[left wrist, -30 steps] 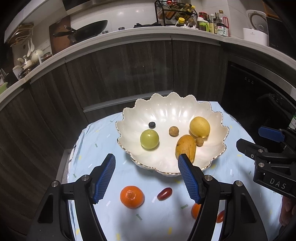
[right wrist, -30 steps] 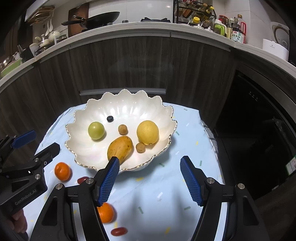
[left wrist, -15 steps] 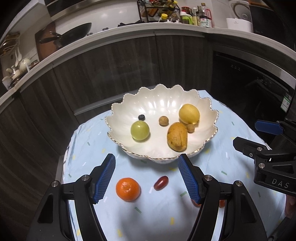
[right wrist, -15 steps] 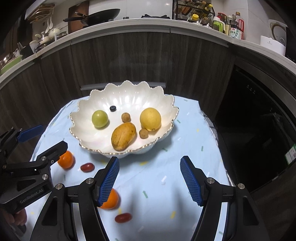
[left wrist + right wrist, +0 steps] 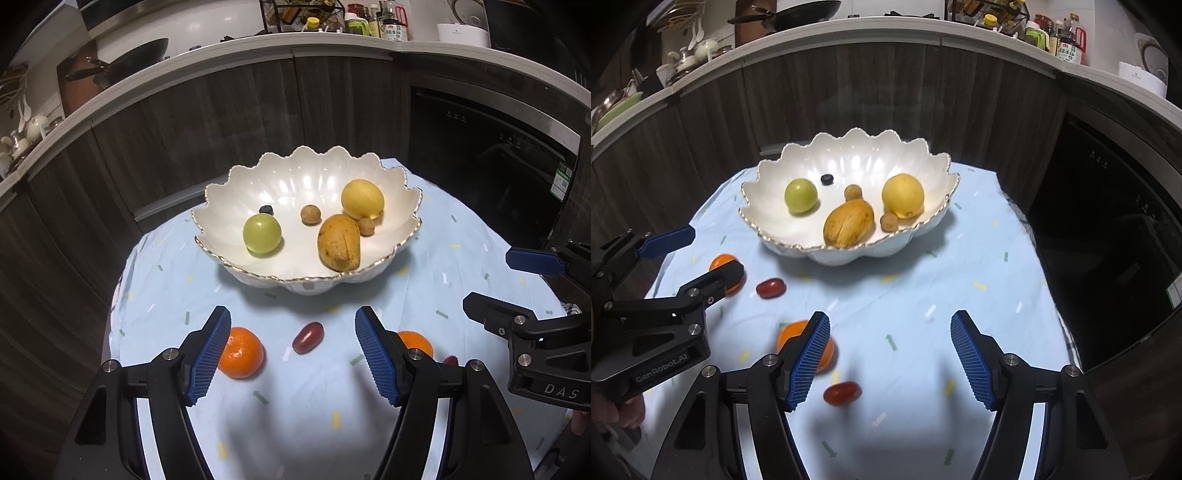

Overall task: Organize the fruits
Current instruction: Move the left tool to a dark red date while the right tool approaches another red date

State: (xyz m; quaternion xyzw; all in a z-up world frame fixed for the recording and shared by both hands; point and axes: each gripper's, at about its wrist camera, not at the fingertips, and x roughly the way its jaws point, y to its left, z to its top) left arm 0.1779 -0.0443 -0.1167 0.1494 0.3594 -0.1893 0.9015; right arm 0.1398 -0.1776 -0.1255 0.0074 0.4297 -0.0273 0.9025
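Observation:
A white scalloped bowl (image 5: 229,184) (image 5: 768,170) on the light-blue cloth holds a green fruit (image 5: 261,234), a mango (image 5: 338,242), a lemon (image 5: 362,198), a blueberry and two small brown fruits. On the cloth in front lie two mandarins (image 5: 241,352) (image 5: 415,341) and two red grape tomatoes (image 5: 308,332) (image 5: 842,393). My left gripper (image 5: 293,354) is open above the cloth, with one mandarin by its left finger. My right gripper (image 5: 890,358) is open and empty, with the other mandarin (image 5: 792,338) partly behind its left finger.
Dark wooden cabinets curve behind the small table. A counter above carries a wok (image 5: 129,55), bottles (image 5: 369,26) and dishes. A dark oven front (image 5: 1108,206) stands at the right. The cloth's edges drop off at left and right.
Both grippers have pulled back from the bowl toward the table's near side. The loose mandarins and tomatoes now lie between and beside the fingers. Jaws stay open.

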